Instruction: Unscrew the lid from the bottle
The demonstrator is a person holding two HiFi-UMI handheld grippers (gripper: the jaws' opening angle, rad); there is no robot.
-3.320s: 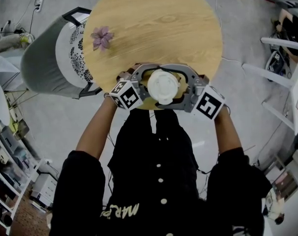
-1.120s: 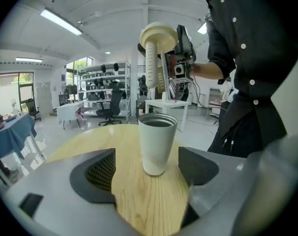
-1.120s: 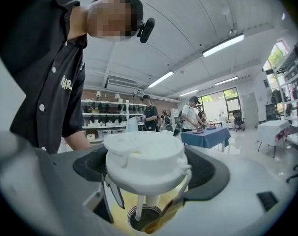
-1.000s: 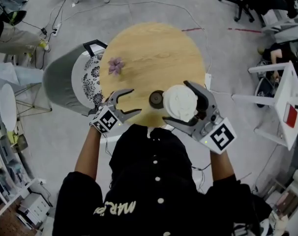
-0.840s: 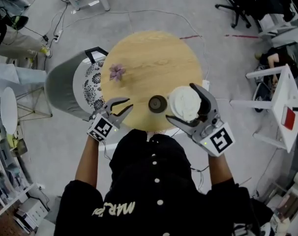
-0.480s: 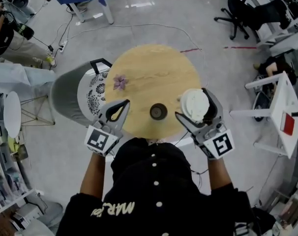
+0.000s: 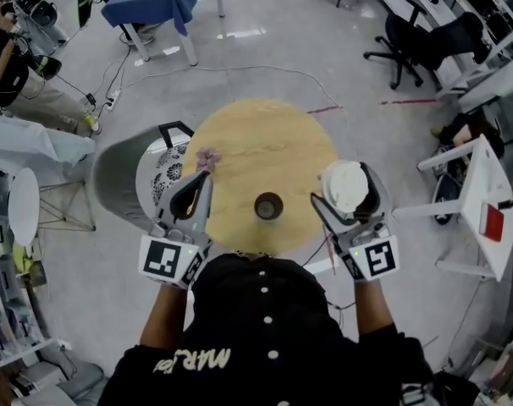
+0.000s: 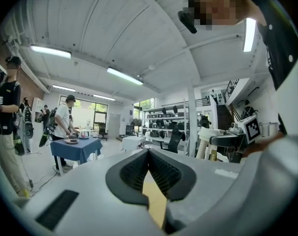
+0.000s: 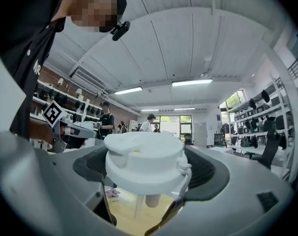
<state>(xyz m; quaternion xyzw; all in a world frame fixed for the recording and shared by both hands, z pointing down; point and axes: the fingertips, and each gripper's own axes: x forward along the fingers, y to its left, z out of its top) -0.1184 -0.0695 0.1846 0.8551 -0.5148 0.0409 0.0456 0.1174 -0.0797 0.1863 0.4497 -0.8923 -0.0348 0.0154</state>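
So the unscrewing part looks done to me. The white lid [image 7: 344, 188] is off and clamped between the jaws of the right hand-held gripper [image 7: 348, 174], right of centre in the head view and clear of the bottle [image 7: 268, 205]. The bottle stands open-mouthed on its own in the middle of the frame, toward the near side of the round tabletop [image 7: 265, 134]. In the right gripper view the lid [image 9: 143, 167] is squeezed from both sides, with a little tube hanging under it. The left hand-held gripper [image 7: 197, 191] is pinched fully together with nothing in it, left of the bottle and apart from it. I'd guess all that's left is parking the lid somewhere. Both forearms reach out in front of the person, with the grippers pointing away, roughly level and up off the tabletop.
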